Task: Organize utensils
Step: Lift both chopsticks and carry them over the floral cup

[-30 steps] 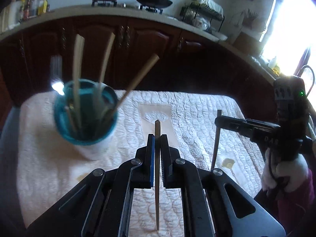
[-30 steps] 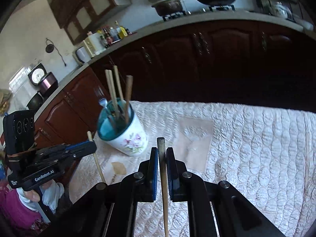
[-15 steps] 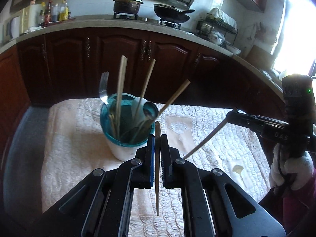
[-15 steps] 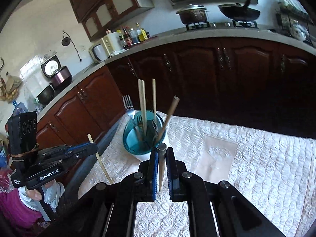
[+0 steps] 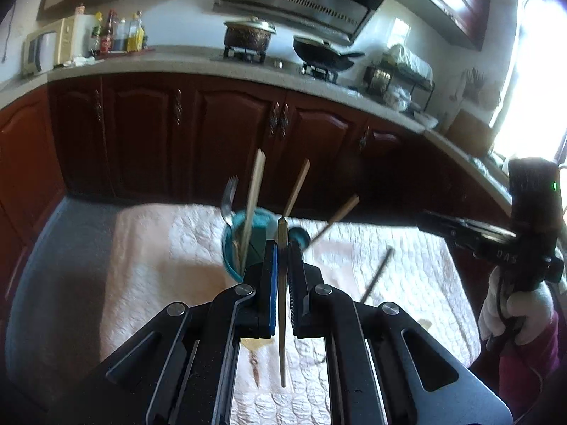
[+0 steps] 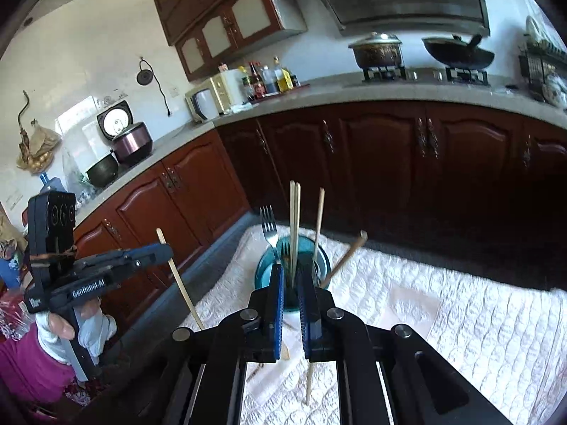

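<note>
A teal-lined cup (image 5: 235, 248) (image 6: 265, 269) stands on the quilted white cloth (image 5: 407, 276) (image 6: 478, 318) and holds a fork (image 6: 269, 228) and several chopsticks (image 6: 294, 219). My left gripper (image 5: 281, 248) is shut on a single chopstick (image 5: 282, 301), held upright in front of the cup; it also shows in the right wrist view (image 6: 180, 279). My right gripper (image 6: 290, 276) is open, its jaws slightly apart just before the cup. A chopstick (image 6: 309, 382) falls loose under it, and is blurred in the left wrist view (image 5: 377, 274).
Dark wooden cabinets (image 6: 389, 163) and a counter with a pot (image 6: 377, 49), wok (image 6: 457, 55), microwave (image 6: 212, 97) and bottles run behind the table. A grey floor (image 5: 46, 283) lies to the left of the cloth.
Both grippers rose and pulled back from the cup. My right gripper opened and its chopstick dropped free. My left gripper still holds its chopstick.
</note>
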A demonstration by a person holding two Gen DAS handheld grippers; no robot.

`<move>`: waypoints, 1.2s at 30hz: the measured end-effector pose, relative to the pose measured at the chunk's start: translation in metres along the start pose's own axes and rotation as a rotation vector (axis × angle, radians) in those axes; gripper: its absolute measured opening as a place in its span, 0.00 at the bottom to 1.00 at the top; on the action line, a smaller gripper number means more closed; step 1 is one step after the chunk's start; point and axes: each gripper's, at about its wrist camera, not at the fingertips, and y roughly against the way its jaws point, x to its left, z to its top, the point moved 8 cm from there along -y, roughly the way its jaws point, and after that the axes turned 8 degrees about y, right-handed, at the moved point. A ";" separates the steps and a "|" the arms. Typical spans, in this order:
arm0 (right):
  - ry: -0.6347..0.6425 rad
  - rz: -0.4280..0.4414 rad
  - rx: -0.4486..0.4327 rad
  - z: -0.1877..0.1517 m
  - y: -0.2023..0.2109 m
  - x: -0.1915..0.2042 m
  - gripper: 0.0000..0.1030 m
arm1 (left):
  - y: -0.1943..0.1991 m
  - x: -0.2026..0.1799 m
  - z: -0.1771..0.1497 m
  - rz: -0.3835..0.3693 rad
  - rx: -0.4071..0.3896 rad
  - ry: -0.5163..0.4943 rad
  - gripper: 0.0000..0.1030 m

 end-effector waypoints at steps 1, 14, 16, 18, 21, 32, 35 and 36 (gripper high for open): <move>0.006 0.002 -0.006 0.003 0.000 0.002 0.07 | 0.004 0.002 0.007 0.004 -0.013 0.004 0.04; -0.099 -0.086 0.148 -0.053 -0.065 -0.047 0.19 | 0.005 0.016 0.011 0.024 -0.030 0.024 0.04; -0.158 -0.091 0.183 -0.072 -0.087 -0.064 0.20 | 0.003 0.017 0.010 0.022 -0.028 0.030 0.04; -0.201 -0.085 0.213 -0.086 -0.107 -0.075 0.20 | 0.002 0.018 0.010 0.018 -0.026 0.038 0.04; -0.255 -0.065 0.268 -0.104 -0.148 -0.089 0.20 | 0.002 0.019 0.010 0.018 -0.024 0.040 0.04; -0.360 -0.098 0.409 -0.123 -0.239 -0.134 0.17 | 0.002 0.040 0.005 0.054 0.008 0.057 0.04; -0.388 -0.078 0.389 -0.124 -0.231 -0.137 0.08 | -0.003 0.046 0.003 0.059 0.016 0.072 0.04; -0.385 -0.062 0.363 -0.120 -0.222 -0.133 0.07 | -0.003 0.048 0.002 0.060 0.016 0.074 0.04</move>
